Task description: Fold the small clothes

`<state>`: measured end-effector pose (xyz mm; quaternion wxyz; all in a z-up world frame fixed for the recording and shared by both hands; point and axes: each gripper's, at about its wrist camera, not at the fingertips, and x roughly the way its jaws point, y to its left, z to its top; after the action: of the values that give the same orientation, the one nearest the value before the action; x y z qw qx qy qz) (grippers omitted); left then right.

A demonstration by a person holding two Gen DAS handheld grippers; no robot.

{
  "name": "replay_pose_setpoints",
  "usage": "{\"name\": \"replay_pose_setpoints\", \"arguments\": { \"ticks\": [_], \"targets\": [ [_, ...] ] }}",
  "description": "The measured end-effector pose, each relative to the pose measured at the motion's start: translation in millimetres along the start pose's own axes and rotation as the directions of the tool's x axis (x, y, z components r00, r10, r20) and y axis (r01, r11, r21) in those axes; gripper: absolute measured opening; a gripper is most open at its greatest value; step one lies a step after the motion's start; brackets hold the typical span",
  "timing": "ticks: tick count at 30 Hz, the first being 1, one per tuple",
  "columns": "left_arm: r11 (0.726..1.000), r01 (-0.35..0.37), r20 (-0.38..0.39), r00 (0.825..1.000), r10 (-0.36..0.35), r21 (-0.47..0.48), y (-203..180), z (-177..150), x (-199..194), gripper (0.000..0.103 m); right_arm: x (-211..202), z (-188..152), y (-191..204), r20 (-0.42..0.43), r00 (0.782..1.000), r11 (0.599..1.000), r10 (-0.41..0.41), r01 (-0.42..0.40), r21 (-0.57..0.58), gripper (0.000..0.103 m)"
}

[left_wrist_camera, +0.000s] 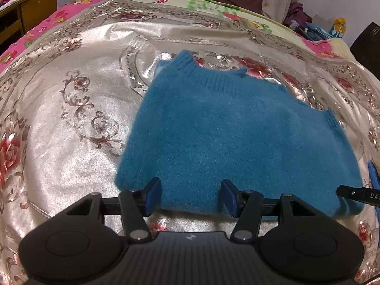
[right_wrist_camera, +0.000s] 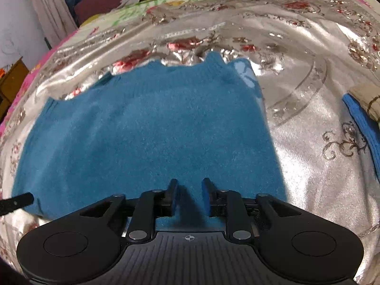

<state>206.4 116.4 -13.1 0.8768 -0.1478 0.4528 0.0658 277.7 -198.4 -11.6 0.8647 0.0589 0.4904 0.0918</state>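
One blue sweater [left_wrist_camera: 232,130], near hem hidden, sleeves unseen

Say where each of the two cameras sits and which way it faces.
Left wrist: on the left gripper, looking steeply down over the blue knit garment's near edge; open jaws show, right gripper's finger at right.
Right wrist: on the right gripper, facing the same way; jaws apart, left finger at left.
Shared: garment, floral satin bedspread.
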Motion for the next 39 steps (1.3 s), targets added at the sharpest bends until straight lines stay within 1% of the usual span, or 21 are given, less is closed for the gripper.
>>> {"name": "replay_pose_setpoints", "arguments": {
  "ticks": [2, 6, 12, 15, 20, 23, 27, 30, 39],
  "targets": [
    [1.0, -0.003, -0.004, 1.0, 0.003, 0.006, 0, -2, 0, 0.059, -3, -2, -2, 0.013, 1.0, 1.0, 0.002, -0.003, 0.007, 0.024],
    [1.0, 0.011, 0.008, 1.0, -0.011, -0.001, 1, -5, -5, 0.059, -15, -3, -10, 0.077, 0.997, 1.0, -0.002, 0.002, 0.005, 0.024],
    [0.999, 0.037, 0.034, 0.999, -0.037, 0.003, -5, -4, -13, 0.059, -28, 2, -47, 0.115, 0.993, 0.997, -0.012, 0.002, 0.082, 0.026],
    [0.999, 0.046, 0.041, 0.998, -0.047, 0.017, -12, -4, -14, 0.06, -32, 0, -64, 0.12, 0.993, 0.993, -0.006, -0.008, 0.115, 0.032],
    [0.998, 0.047, 0.03, 0.998, -0.048, 0.045, -23, -7, -11, 0.06, -27, -9, -83, 0.104, 0.994, 0.988, 0.01, -0.026, 0.153, 0.033],
    [0.998, 0.038, 0.021, 0.999, -0.039, 0.055, -26, -10, -8, 0.06, -21, -14, -90, 0.095, 0.995, 0.981, 0.041, -0.058, 0.184, 0.034],
    [0.998, 0.02, 0.015, 1.0, -0.021, 0.064, -28, -12, -6, 0.06, -14, -18, -98, 0.096, 0.992, 0.97, 0.084, -0.103, 0.22, 0.04],
    [0.998, 0.012, 0.017, 1.0, -0.013, 0.067, -30, -11, -5, 0.06, -9, -18, -102, 0.096, 0.99, 0.966, 0.101, -0.121, 0.228, 0.042],
    [0.998, 0.025, 0.036, 0.999, -0.027, 0.065, -40, -7, -2, 0.06, 0, -21, -117, 0.116, 0.981, 0.947, 0.157, -0.183, 0.265, 0.047]
  ]
}}
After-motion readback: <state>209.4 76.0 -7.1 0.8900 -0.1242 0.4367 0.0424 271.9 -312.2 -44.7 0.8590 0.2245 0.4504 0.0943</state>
